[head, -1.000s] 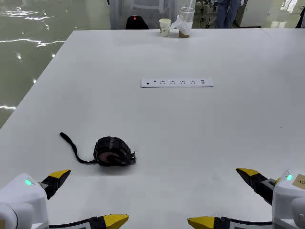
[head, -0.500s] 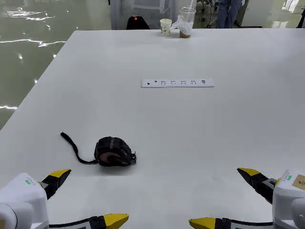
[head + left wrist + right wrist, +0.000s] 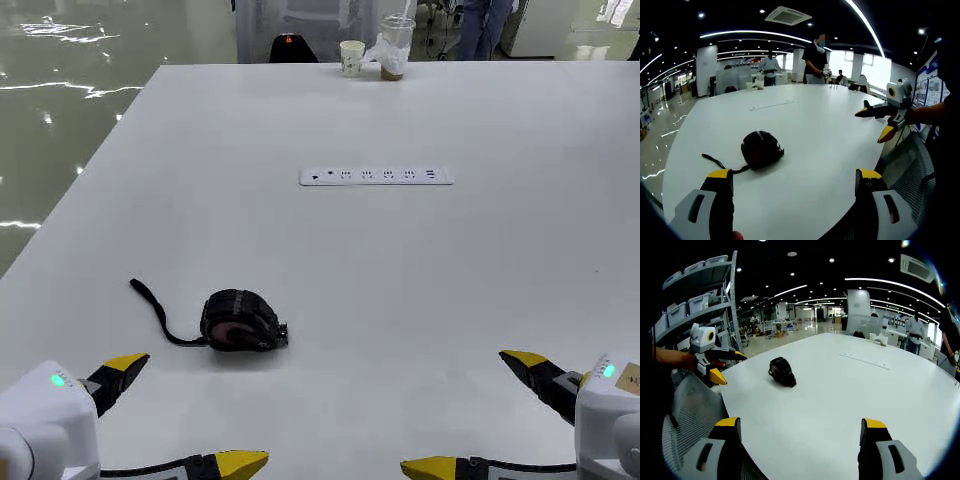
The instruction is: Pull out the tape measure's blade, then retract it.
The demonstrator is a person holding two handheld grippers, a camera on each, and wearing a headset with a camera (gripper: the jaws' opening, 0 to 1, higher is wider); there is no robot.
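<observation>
A black tape measure lies on the white table, its black wrist strap trailing to the left. No blade is drawn out. My left gripper is open at the near left edge, short of the tape measure. My right gripper is open at the near right edge, well to the right of it. In the left gripper view my own jaws stand wide apart; in the right gripper view my jaws stand the same way, with the tape measure far ahead.
A white power strip lies mid-table. A paper cup and a plastic cup with a bag stand at the far edge. People stand beyond the table. Shelving with bins is at the side.
Only the head camera has shifted slightly. The grippers and tape measure have not visibly moved.
</observation>
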